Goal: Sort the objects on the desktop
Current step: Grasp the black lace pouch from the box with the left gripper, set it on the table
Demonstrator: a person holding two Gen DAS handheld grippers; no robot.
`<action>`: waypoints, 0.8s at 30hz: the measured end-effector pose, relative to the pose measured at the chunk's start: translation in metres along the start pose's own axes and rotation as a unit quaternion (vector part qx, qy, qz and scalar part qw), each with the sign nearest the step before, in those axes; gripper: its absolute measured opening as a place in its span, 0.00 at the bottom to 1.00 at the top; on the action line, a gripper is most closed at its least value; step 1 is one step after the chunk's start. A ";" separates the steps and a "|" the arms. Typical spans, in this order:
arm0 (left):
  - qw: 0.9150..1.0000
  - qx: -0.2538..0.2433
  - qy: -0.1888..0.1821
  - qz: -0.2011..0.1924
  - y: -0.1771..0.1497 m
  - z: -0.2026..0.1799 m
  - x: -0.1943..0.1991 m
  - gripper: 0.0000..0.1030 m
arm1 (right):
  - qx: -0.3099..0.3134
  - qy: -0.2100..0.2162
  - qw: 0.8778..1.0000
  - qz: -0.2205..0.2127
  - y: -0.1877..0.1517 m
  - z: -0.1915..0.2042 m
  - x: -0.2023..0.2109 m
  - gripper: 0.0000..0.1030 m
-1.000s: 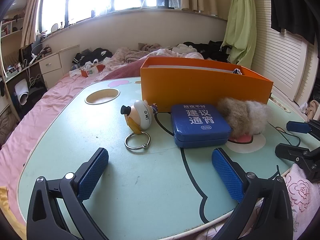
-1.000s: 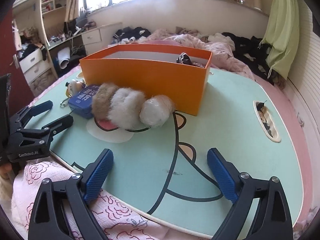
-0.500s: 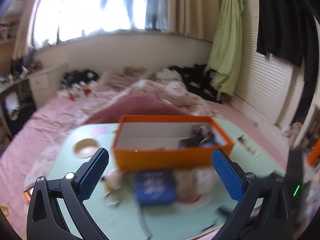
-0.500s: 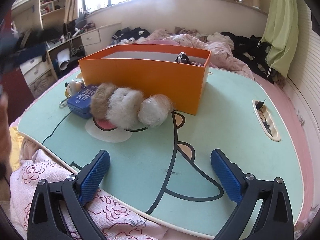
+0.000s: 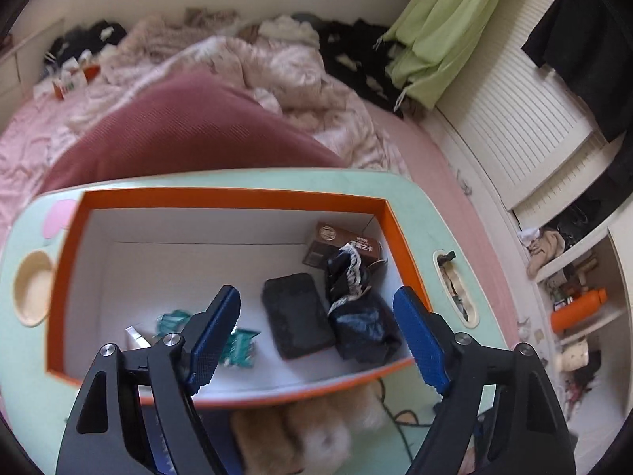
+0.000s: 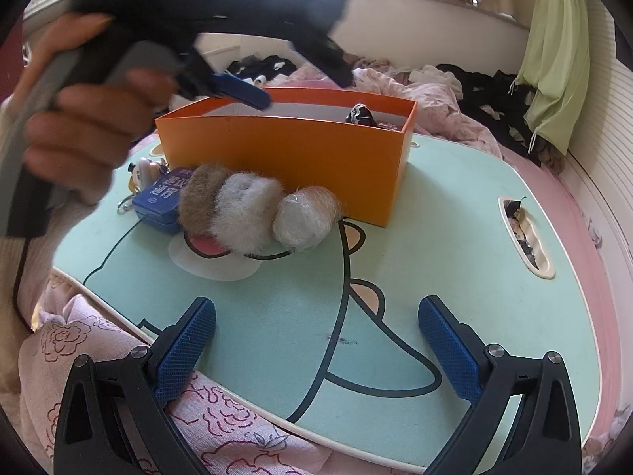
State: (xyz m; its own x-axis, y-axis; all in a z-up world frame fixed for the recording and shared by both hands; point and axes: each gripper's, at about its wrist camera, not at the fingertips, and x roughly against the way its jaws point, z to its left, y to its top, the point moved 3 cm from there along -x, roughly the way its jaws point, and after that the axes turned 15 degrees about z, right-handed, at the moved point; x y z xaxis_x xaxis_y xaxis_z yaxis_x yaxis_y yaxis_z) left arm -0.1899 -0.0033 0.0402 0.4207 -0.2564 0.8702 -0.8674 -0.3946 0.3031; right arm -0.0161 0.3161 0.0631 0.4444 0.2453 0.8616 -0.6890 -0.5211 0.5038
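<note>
My left gripper (image 5: pixel 316 297) hangs over the orange box (image 5: pixel 221 198), pointing down into it. Its jaws are closing with nothing pressed between them. Below lie a black case (image 5: pixel 296 324), a dark cloth bundle (image 5: pixel 356 316), a brown carton (image 5: pixel 340 241) and teal packets (image 5: pixel 237 344). In the right wrist view a hand (image 6: pixel 79 130) holds that gripper above the orange box (image 6: pixel 285 150). In front of the box sit a brown fluffy ball (image 6: pixel 201 198), a white one (image 6: pixel 245 213), a wrapped ball (image 6: pixel 304 217), a blue tin (image 6: pixel 162 202) and a keychain figure (image 6: pixel 142 170). My right gripper (image 6: pixel 318 308) stands open over the table's near edge.
The mint table (image 6: pixel 435 237) has a slot with scraps (image 6: pixel 526 237) at its right and a round recess (image 5: pixel 33 289) at its left. Pink flowered cloth (image 6: pixel 99 356) lies along the front edge. A rumpled bed surrounds the table.
The left gripper rose from the table and swung forward over the orange box, tipping down to look inside, and its jaws narrowed. The right gripper stayed put.
</note>
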 end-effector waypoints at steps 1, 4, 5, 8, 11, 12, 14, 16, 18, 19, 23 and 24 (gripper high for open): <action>1.000 0.002 -0.002 0.007 0.004 -0.002 -0.004 0.74 | 0.000 0.000 1.000 0.000 -0.001 0.001 0.000 0.99; 1.000 0.008 -0.009 0.028 0.009 -0.006 -0.014 0.64 | 0.001 0.001 1.000 0.000 0.000 0.000 0.000 0.99; 0.999 0.012 -0.011 0.033 0.010 -0.006 -0.017 0.64 | 0.001 0.001 1.000 0.000 0.000 0.000 0.000 0.99; 0.999 0.025 0.006 0.038 0.010 -0.005 -0.019 0.59 | 0.001 0.001 1.000 0.000 0.000 0.001 0.000 0.99; 0.999 0.029 0.007 0.045 0.014 -0.004 -0.025 0.52 | 0.002 0.002 1.000 -0.001 -0.003 -0.002 -0.001 0.99; 0.998 0.033 0.003 0.048 0.015 -0.004 -0.027 0.47 | 0.002 0.002 1.000 -0.001 -0.003 -0.002 -0.001 0.99; 0.998 0.033 -0.003 0.048 0.017 -0.006 -0.029 0.41 | 0.002 0.002 1.000 -0.001 -0.003 -0.002 -0.001 0.99; 0.998 0.024 -0.009 0.050 0.017 -0.011 -0.032 0.26 | 0.003 0.003 1.000 -0.001 -0.003 -0.001 -0.002 0.99; 0.999 0.013 -0.010 0.051 0.016 -0.014 -0.034 0.18 | 0.004 0.003 1.000 -0.001 -0.003 -0.001 -0.002 0.99; 0.999 0.009 -0.009 0.045 0.015 -0.015 -0.034 0.15 | 0.004 0.003 1.000 -0.001 -0.003 -0.002 -0.001 0.99; 0.999 0.003 -0.037 0.019 0.010 -0.012 -0.018 0.11 | 0.005 0.004 1.000 -0.001 -0.003 -0.001 -0.002 0.99; 0.999 -0.001 -0.041 0.002 0.007 -0.012 -0.007 0.11 | 0.005 0.004 1.000 -0.001 -0.003 -0.002 -0.002 0.99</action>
State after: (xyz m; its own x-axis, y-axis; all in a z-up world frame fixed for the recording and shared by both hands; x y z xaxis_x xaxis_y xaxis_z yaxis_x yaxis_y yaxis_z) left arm -0.2020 0.0062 0.0403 0.4373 -0.3301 0.8366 -0.8698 -0.3917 0.3001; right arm -0.0161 0.3185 0.0606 0.4412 0.2530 0.8610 -0.6827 -0.5282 0.5050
